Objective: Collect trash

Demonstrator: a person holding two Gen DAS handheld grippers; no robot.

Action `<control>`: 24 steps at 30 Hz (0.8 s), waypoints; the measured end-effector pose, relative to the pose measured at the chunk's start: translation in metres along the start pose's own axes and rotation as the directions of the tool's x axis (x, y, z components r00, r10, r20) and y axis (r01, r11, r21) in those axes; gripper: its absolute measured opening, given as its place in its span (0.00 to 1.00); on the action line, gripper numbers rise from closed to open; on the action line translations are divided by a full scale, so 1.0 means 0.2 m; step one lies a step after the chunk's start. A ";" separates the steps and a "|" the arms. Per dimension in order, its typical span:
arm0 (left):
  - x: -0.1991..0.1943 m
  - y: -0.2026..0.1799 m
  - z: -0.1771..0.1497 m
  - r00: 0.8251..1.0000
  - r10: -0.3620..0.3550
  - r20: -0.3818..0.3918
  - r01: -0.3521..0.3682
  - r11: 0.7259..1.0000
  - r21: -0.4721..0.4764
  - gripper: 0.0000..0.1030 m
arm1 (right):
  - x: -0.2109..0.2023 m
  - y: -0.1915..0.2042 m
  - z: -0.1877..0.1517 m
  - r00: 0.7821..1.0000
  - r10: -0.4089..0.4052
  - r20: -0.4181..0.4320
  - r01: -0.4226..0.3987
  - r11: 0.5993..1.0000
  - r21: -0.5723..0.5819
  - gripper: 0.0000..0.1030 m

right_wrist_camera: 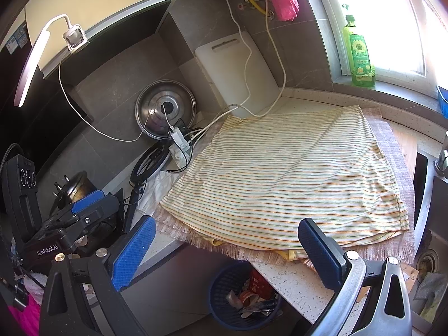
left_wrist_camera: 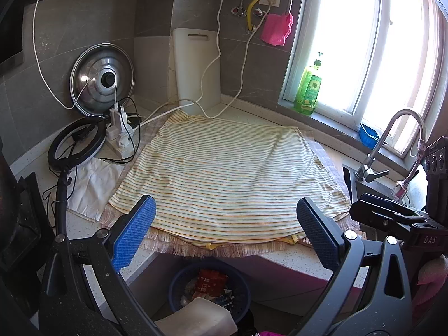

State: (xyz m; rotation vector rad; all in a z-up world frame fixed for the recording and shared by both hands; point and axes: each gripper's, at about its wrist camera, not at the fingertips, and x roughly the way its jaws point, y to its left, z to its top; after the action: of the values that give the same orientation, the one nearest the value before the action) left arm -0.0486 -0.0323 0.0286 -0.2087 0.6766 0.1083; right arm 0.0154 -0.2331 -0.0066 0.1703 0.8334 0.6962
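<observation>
A blue mesh waste basket stands on the floor below the counter's front edge and holds red wrappers and other litter; it also shows in the right wrist view. My left gripper is open and empty, held above the basket at the counter edge. My right gripper is open and empty, just off the counter's front edge above the basket. A striped cloth covers the counter; no loose trash shows on it. The other gripper shows at the right edge of the left wrist view and at the left of the right wrist view.
A power strip with cables, a ring light, a pot lid and a white cutting board stand at the back. A white paper lies left of the cloth. Faucet and sink are at right. A green bottle stands on the sill.
</observation>
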 end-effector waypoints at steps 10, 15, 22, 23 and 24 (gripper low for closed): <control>0.00 0.00 0.00 1.000 -0.002 0.000 0.002 1.000 -0.002 0.99 | 0.01 -0.01 -0.01 1.000 -0.005 -0.007 0.005 1.000 0.012 1.00; 0.00 0.00 -0.01 1.000 0.000 -0.002 0.000 1.000 -0.003 0.99 | 0.02 -0.01 -0.02 1.000 -0.006 -0.011 0.006 1.000 0.013 1.00; 0.03 0.00 0.02 1.000 0.013 -0.012 -0.013 1.000 -0.011 0.99 | 0.05 -0.02 -0.02 1.000 -0.010 -0.021 0.011 1.000 0.023 1.00; 0.03 0.00 0.02 1.000 0.015 -0.013 -0.015 1.000 -0.012 0.99 | 0.05 -0.02 -0.02 1.000 -0.011 -0.023 0.011 1.000 0.024 1.00; 0.04 0.01 0.01 1.000 0.016 -0.014 -0.016 1.000 -0.012 0.99 | 0.06 -0.02 -0.01 1.000 -0.011 -0.026 0.012 1.000 0.026 1.00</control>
State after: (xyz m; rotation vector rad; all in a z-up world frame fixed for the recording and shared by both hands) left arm -0.0404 -0.0294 0.0245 -0.2158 0.6920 0.1260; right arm 0.0204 -0.2291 -0.0171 0.1799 0.8681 0.6781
